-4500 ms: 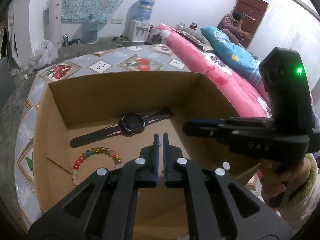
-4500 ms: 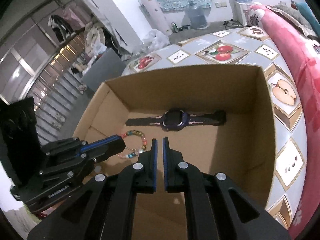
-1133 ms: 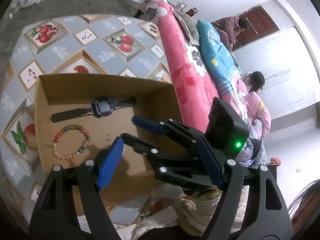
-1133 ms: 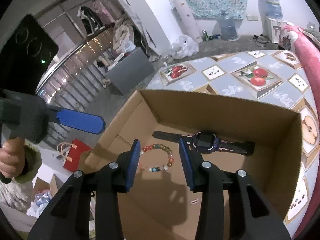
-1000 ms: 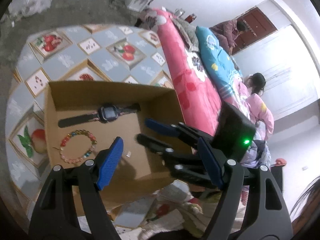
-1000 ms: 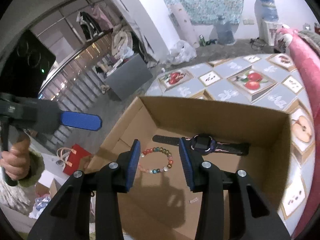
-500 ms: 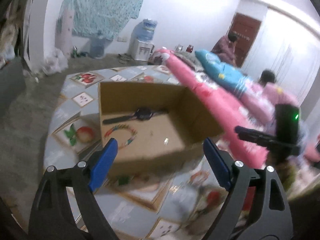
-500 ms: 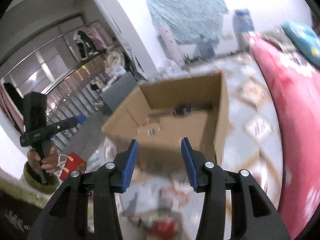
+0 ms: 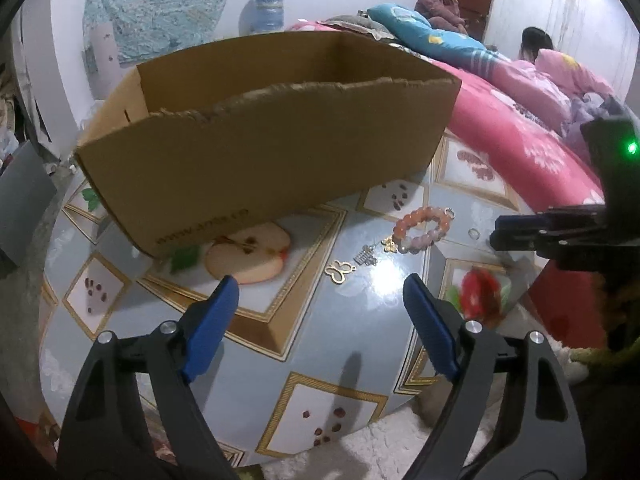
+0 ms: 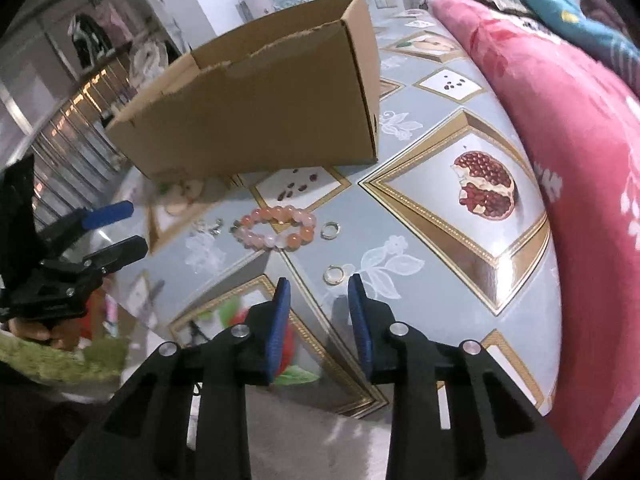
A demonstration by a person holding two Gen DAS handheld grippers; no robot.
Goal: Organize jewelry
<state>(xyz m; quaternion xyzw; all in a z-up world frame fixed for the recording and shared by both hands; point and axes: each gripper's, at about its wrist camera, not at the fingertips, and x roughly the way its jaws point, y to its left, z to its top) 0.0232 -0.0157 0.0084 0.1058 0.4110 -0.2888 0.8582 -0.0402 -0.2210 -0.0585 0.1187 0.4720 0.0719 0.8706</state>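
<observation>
An open cardboard box [image 9: 256,148] stands on the tiled table [image 9: 280,360]; it also shows in the right wrist view [image 10: 256,120]. In front of it lie a pink bead bracelet [image 9: 420,228] [image 10: 280,228], a gold butterfly charm [image 9: 339,273], a small silver charm [image 9: 366,258] and two rings [image 10: 330,230] [image 10: 334,275]. My left gripper [image 9: 320,300] is open and empty, low over the table just short of the butterfly charm. My right gripper [image 10: 318,292] is open and empty, its tips just short of the nearer ring. Each gripper shows in the other's view [image 9: 504,236] [image 10: 116,228].
A bed with a pink floral quilt [image 10: 580,140] runs along the table's right side. Two people [image 9: 440,0] sit at the far end of the bed. The table edge is close below both grippers. A water dispenser bottle [image 9: 268,12] stands by the far wall.
Both grippers have come down from above the box to low over the table in front of it. Both opened since 4.5 s ago. Loose jewelry on the table is now in view.
</observation>
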